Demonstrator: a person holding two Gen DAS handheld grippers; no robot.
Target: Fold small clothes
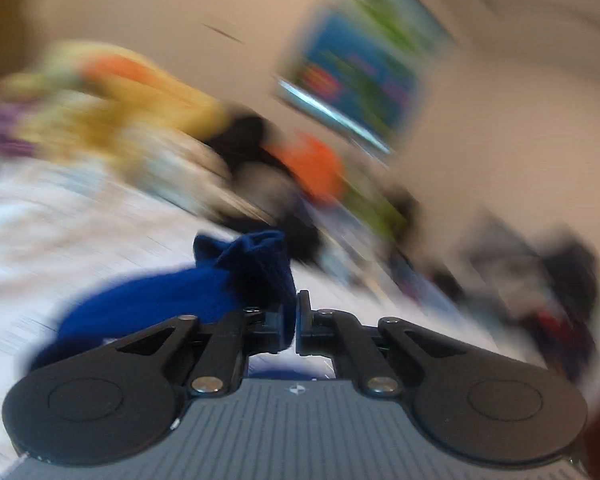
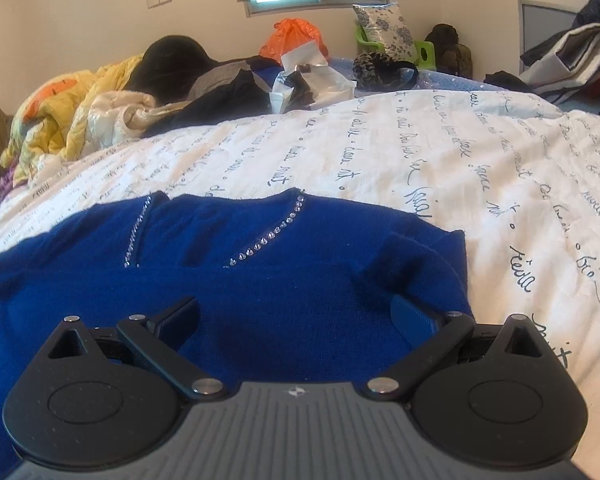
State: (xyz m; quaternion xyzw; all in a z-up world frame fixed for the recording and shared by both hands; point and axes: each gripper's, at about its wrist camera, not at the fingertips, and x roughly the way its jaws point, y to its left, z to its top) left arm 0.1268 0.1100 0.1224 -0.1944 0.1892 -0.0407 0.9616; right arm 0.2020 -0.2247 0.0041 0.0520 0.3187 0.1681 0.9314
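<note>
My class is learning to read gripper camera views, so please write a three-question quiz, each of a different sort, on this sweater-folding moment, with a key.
1. True or false: the right gripper is clamped on the blue sweater.
2. Multiple choice: what does the left gripper hold? A) orange bag B) bunched blue sweater fabric C) nothing
3. Fill in: the sweater lies on a white bedspread printed with dark ____.

Key
1. False: its jaws are spread wide over the sweater.
2. B
3. Handwriting
</note>
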